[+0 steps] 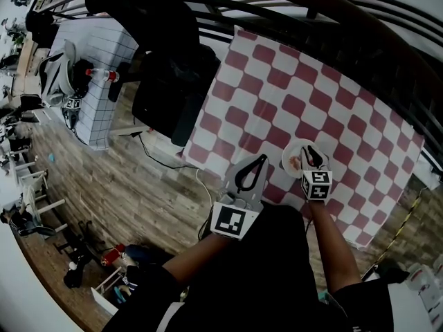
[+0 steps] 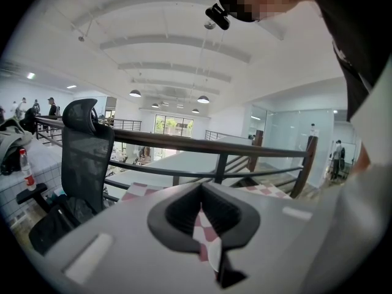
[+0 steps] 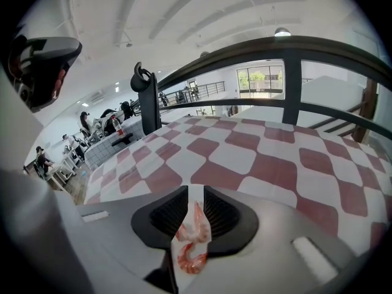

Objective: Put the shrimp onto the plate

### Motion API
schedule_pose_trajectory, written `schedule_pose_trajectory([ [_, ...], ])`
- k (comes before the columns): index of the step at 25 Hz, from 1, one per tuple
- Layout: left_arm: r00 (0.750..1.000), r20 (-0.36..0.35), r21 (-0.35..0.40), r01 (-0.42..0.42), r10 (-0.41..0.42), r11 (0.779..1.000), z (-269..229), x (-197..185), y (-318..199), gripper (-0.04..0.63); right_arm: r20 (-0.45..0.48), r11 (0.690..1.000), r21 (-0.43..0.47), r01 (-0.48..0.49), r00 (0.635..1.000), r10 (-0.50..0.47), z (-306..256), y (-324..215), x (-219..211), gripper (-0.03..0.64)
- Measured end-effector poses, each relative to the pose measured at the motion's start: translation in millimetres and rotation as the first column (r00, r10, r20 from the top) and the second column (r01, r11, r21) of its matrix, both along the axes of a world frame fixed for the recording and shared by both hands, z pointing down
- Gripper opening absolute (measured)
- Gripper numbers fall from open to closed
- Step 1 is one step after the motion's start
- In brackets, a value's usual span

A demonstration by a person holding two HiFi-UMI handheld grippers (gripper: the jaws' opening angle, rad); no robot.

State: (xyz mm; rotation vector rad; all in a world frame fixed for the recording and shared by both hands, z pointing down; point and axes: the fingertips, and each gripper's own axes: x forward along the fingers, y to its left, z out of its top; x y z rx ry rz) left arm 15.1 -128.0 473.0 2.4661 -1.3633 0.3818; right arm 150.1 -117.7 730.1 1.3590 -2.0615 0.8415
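You are holding the right hand-held gripper (image 3: 196, 192) with its jaws drawn in to a narrow slit, and they are pinching the shrimp (image 3: 195, 225). Its pink body is running up between the pads and curling out below them. Directly under that hand-held gripper the white plate (image 1: 289, 156) is showing, so the shrimp is hanging just above it. A pink bit is also lying on the plate just to the left of the jaws. You are keeping the left hand-held gripper (image 1: 252, 168) off to the left of the plate. Its jaws are together on nothing, with only the checkered surface (image 1: 277, 81) showing behind them.

You are at the delivery step, and it looks nearly done. The next move calls for staying low over the plate and easing the right jaws apart so the shrimp drops inside the rim. Then you should be lifting straight up, watching that the shrimp is not clinging to a pad.
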Motion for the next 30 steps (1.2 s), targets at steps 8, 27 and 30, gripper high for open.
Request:
schedule_pose_trajectory([
  [8, 1.000, -0.019, 0.024, -0.007, 0.007, 1.000, -10, -4, 4, 0.009, 0.017, 0.998, 0.064, -0.002, 1.000, 0.001, -33, 3, -9, 0.075],
  [27, 0.982, -0.096, 0.127, -0.148, 0.161, 0.981, -56, 8, 13, 0.009, 0.115, 0.922, 0.315, -0.226, 0.973, 0.199, -197, 21, -6, -0.002],
  [30, 0.977, -0.097, 0.151, -0.176, 0.192, 0.973, -61, 8, 16, 0.009, 0.119, 0.898, 0.364, -0.247, 0.969, 0.218, -225, 28, -12, -0.002],
])
